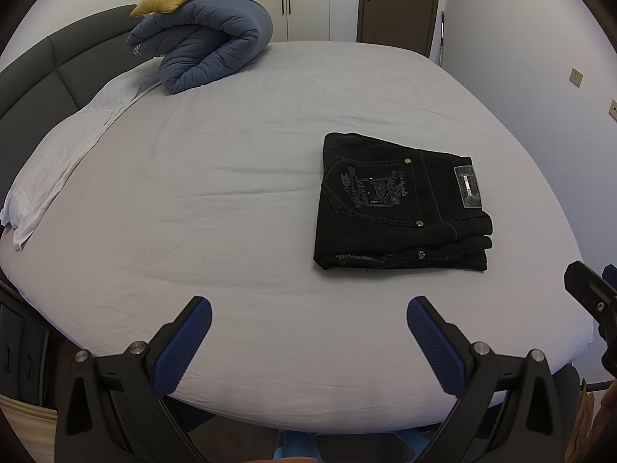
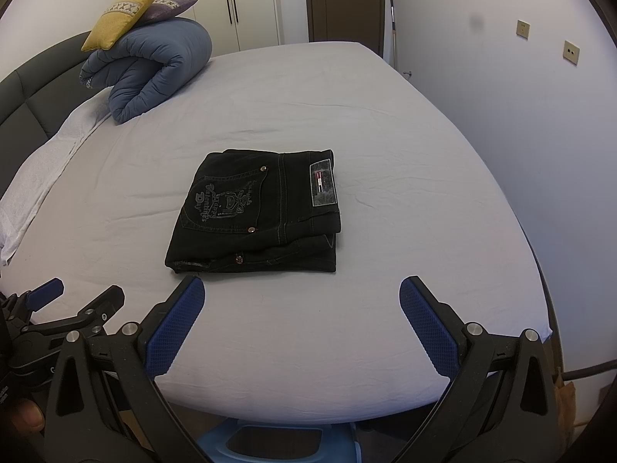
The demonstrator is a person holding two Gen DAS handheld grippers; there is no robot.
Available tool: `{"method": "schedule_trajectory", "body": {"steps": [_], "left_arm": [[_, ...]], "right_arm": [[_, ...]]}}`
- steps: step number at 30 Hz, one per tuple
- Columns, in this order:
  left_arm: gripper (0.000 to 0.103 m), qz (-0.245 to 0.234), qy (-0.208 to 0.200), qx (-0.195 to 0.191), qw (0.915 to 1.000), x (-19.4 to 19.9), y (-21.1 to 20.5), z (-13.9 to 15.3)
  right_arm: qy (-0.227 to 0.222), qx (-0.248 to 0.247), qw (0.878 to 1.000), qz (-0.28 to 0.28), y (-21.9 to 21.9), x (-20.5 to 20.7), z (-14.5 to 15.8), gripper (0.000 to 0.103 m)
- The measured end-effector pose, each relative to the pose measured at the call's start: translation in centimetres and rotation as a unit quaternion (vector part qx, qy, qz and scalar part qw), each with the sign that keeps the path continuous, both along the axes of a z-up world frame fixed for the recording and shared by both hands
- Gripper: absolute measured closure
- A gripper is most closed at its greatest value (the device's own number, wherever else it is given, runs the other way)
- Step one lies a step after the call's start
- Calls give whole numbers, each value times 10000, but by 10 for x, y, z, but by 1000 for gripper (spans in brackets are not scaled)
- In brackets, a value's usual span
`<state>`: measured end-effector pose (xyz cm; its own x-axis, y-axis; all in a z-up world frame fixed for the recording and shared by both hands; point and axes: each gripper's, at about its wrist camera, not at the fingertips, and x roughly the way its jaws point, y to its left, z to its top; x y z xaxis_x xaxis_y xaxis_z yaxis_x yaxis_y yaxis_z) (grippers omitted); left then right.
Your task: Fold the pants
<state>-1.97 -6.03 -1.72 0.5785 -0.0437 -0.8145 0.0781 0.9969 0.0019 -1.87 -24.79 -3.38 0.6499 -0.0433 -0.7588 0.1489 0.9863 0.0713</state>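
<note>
pants (image 1: 401, 204) folded in a black stack on bed sheet (image 1: 231, 193), ahead and right of left claw (image 1: 308, 332), jaws wide apart, holding nothing. right wrist view: pants (image 2: 258, 212) just ahead, slightly left of right claw (image 2: 302, 312), spread wide, empty.
</note>
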Motion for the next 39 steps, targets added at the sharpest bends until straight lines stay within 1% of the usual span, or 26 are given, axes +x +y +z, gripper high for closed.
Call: {"method": "schedule_trajectory", "body": {"steps": [39], "left_arm": [[0, 9, 5, 0, 10000, -3, -3, 0]], "right_arm": [[10, 20, 10000, -6, 5, -1, -1, 0]]}}
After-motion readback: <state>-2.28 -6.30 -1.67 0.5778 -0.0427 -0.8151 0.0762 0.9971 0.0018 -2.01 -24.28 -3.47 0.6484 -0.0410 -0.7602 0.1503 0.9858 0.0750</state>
